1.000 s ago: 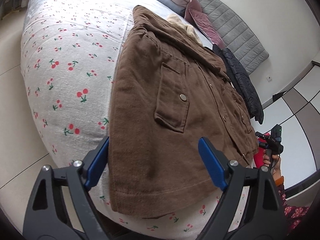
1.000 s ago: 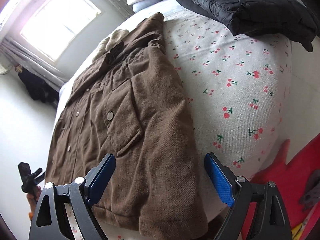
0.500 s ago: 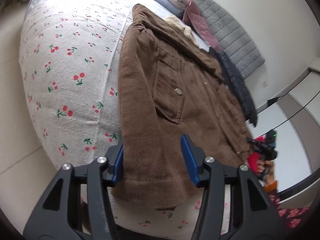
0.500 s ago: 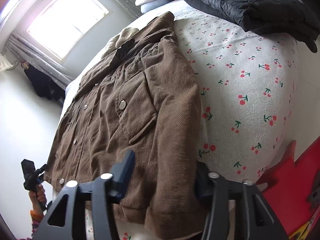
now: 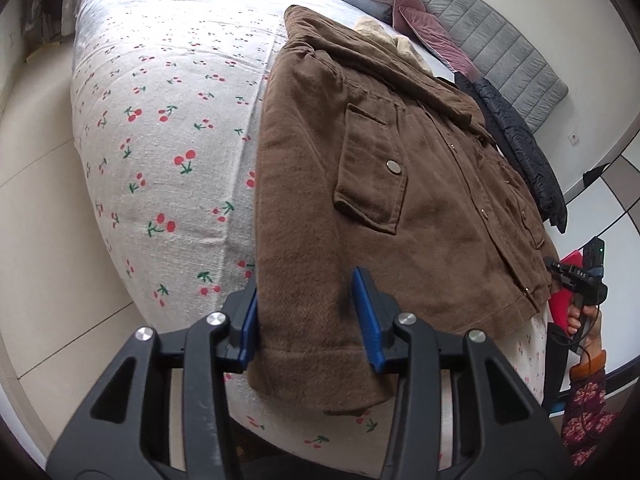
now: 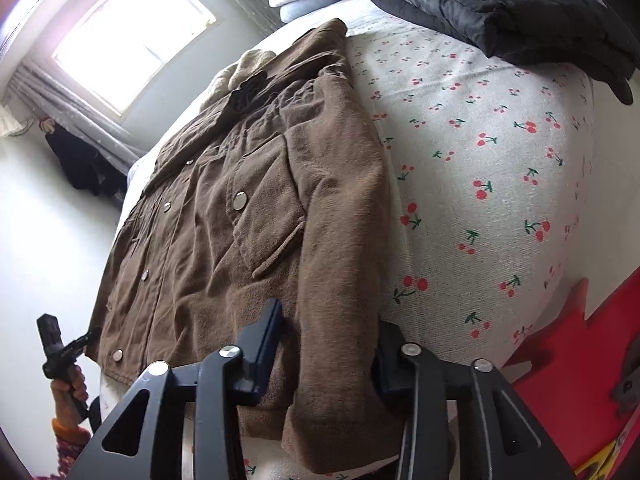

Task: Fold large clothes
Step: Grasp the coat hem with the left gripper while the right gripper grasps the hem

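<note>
Jacket [image 5: 380, 184] of brown corduroy lies front-up on the cherry-print bed [image 5: 168, 112], its long axis running from the collar at the upper middle of the left wrist view down to the hem at the bottom centre.

The left gripper [image 5: 306, 316] sits at the hem corner in the lower middle of its frame, blue fingers [image 5: 367, 320] partly closed with a fold of sleeve and hem standing between them; whether they already pinch it I cannot tell.

In the right wrist view the right gripper [image 6: 326, 344] straddles the opposite hem corner at the bottom centre, fingers likewise narrowed around cloth.

Both hands are at the hem end, equally near, pointing up the jacket toward the collar. A black coat [image 6: 508, 12] lies at the upper right, well apart.

The hem probably lifts toward the collar next.
</note>
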The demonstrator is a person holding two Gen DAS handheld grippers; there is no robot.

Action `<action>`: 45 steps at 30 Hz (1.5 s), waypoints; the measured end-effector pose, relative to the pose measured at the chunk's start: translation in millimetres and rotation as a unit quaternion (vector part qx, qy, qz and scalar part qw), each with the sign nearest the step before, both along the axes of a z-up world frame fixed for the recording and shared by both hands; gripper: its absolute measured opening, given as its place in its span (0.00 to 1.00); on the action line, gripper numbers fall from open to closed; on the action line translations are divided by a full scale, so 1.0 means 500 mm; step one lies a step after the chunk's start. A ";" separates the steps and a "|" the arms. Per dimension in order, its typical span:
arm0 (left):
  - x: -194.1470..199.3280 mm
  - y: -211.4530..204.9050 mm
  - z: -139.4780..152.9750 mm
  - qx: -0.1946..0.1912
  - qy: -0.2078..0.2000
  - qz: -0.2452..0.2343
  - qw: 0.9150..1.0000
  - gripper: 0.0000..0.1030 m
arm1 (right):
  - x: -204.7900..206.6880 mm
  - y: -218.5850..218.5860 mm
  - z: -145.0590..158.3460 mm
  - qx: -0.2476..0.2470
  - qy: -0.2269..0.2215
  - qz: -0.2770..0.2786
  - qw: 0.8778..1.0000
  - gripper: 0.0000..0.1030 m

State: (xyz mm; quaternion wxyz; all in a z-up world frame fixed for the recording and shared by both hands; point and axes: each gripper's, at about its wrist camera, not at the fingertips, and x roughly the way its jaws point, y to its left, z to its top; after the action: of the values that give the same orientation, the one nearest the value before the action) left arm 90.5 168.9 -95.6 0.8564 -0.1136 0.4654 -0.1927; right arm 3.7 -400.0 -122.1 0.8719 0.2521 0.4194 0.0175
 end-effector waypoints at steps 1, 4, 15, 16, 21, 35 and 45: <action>-0.001 0.000 -0.001 -0.001 0.001 0.000 1.000 0.43 | 0.001 0.004 0.002 -0.008 0.002 0.001 1.000 0.40; -0.007 -0.004 -0.001 -0.002 0.002 0.000 1.000 0.43 | 0.005 0.016 0.006 -0.032 0.010 0.003 0.999 0.40; -0.030 -0.011 0.089 -0.048 -0.081 0.039 0.995 0.20 | -0.016 0.037 0.108 -0.065 -0.047 -0.040 0.996 0.10; -0.029 -0.013 0.107 -0.056 -0.093 0.042 0.993 0.20 | -0.017 0.037 0.125 -0.066 -0.059 -0.042 0.995 0.09; -0.004 -0.039 0.204 -0.055 -0.153 0.050 0.985 0.19 | -0.004 0.044 0.217 -0.083 -0.121 -0.047 0.988 0.09; 0.258 -0.116 0.394 0.018 -0.253 0.090 0.963 0.19 | 0.230 -0.021 0.400 -0.104 -0.191 -0.074 0.973 0.08; 0.599 -0.189 0.313 0.082 -0.211 0.135 0.965 0.21 | 0.546 -0.130 0.338 -0.095 -0.133 -0.103 0.981 0.08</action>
State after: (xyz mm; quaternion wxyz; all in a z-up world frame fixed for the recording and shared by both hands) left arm 389.9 74.5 60.9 0.9595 -0.0616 0.2692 -0.0561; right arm 276.7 -465.1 46.8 0.9372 0.2050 0.2710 -0.0787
